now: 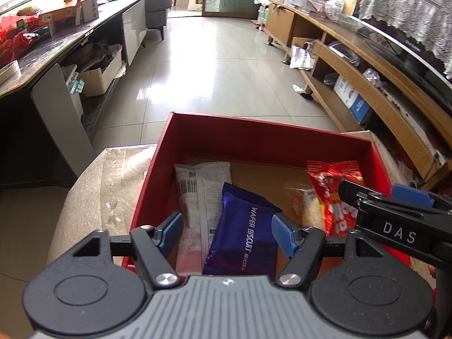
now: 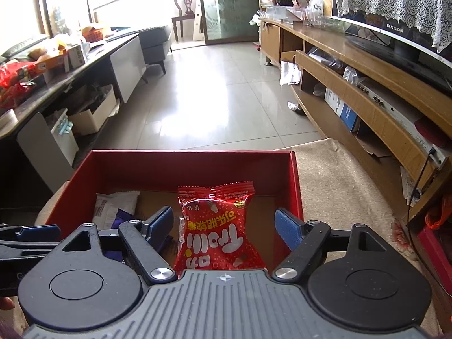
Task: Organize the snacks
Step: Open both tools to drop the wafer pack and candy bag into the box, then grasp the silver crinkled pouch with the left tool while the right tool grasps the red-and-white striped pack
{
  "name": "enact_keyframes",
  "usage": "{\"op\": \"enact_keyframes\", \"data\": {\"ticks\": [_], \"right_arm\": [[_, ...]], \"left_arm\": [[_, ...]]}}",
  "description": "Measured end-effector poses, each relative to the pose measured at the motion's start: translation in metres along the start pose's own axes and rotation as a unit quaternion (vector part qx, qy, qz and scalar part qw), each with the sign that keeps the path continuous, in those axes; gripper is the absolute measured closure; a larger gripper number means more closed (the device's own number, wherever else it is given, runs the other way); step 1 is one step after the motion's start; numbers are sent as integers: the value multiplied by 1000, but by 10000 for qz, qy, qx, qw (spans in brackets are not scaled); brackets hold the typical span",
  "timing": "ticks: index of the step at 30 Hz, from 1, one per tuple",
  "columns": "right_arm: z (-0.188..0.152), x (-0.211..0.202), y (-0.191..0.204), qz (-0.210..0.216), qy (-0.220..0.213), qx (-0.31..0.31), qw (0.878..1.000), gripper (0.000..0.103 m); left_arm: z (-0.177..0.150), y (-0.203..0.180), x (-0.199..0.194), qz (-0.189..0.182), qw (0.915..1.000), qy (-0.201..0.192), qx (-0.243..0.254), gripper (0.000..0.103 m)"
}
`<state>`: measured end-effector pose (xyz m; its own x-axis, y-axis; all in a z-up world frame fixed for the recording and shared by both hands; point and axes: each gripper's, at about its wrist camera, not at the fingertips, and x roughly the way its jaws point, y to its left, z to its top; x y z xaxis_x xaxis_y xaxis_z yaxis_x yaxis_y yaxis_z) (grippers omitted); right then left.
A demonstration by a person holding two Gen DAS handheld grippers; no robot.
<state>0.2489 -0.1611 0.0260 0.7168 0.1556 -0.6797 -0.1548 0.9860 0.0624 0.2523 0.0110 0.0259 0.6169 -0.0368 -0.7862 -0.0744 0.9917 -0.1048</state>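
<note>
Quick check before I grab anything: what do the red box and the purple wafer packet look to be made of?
Red box: looks like matte cardboard; thin straight walls, brown paper-like floor inside. Purple wafer packet: glossy plastic or foil film, probably; it shows sheen, wrinkles and a serrated sealed end. Both hand-held grippers, left and right, are open above the box.

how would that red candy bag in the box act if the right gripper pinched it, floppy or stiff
Probably floppy: the red candy bag is thin film, puffed and creased, so it should crumple between the right gripper fingers. Its glossy wrapper may slip a little. It looks light for its size, and it won't roll, lying flat in the red box.
</note>
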Motion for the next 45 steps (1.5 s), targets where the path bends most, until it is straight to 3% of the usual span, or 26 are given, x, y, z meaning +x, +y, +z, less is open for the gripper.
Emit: {"op": "enact_keyframes", "data": {"ticks": [12,20,26,31,36,40,45], "right_arm": [[-13,-30,13,-17,11,-160,9999,18],[-30,-45,23,93,162,-189,9996,18],[-44,-58,37,248,279,-282,9989,18],[-62,-72,47,409,448,-396,9974,17],[-90,-89,49,599,743,-317,9949,17],[-112,-106,45,691,969,-218,9927,17],[-143,-121,43,914,1285,-52,9875,17]], "left_arm": [[-30,13,-34,-264,9994,129,190,38],[-67,33,-50,-306,9977,385,461,37],[-94,53,-47,-295,9953,717,579,37],[-115,51,-41,-437,9896,976,962,37],[-123,44,-28,-381,9844,1081,1338,36],[-125,47,-25,-503,9835,1207,1248,35],[-138,41,-35,-461,9823,1197,1364,48]]}}
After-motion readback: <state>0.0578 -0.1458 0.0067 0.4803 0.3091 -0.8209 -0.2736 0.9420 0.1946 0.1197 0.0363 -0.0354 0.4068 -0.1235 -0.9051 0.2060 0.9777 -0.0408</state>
